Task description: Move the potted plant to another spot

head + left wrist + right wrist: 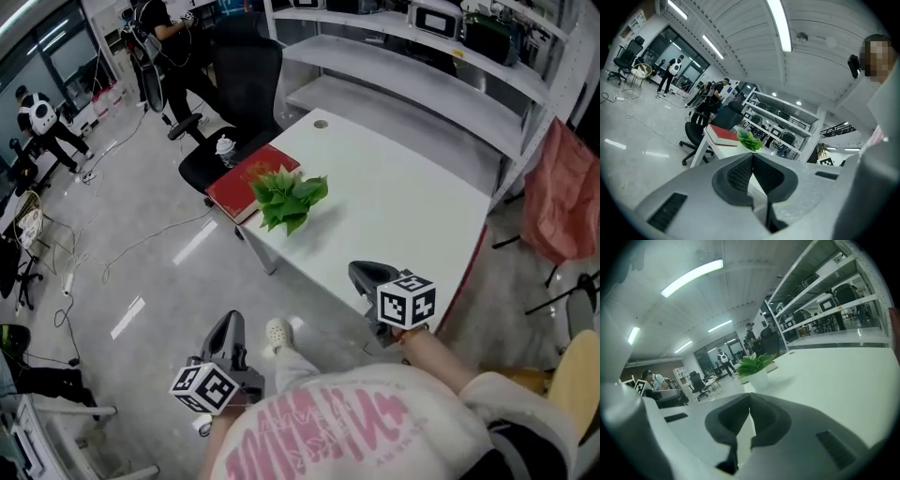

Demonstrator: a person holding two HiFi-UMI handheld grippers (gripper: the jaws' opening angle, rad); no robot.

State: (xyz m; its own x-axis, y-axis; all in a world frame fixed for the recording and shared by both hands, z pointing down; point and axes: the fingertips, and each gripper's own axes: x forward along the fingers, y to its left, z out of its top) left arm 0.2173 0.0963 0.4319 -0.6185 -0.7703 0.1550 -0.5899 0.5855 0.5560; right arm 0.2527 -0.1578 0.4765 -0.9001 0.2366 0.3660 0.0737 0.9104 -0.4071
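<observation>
White pot (pixel 758 379) in right gripper view, leaves (pixel 289 197) overhead

A red book (pixel 242 186) lies at the far left corner of the white counter (pixel 412 216), and a black office chair (pixel 246 80) stands just beyond that corner. White shelving (pixel 412 66) runs behind the counter, and cables (pixel 145 244) trail across the grey floor (pixel 141 141).
</observation>
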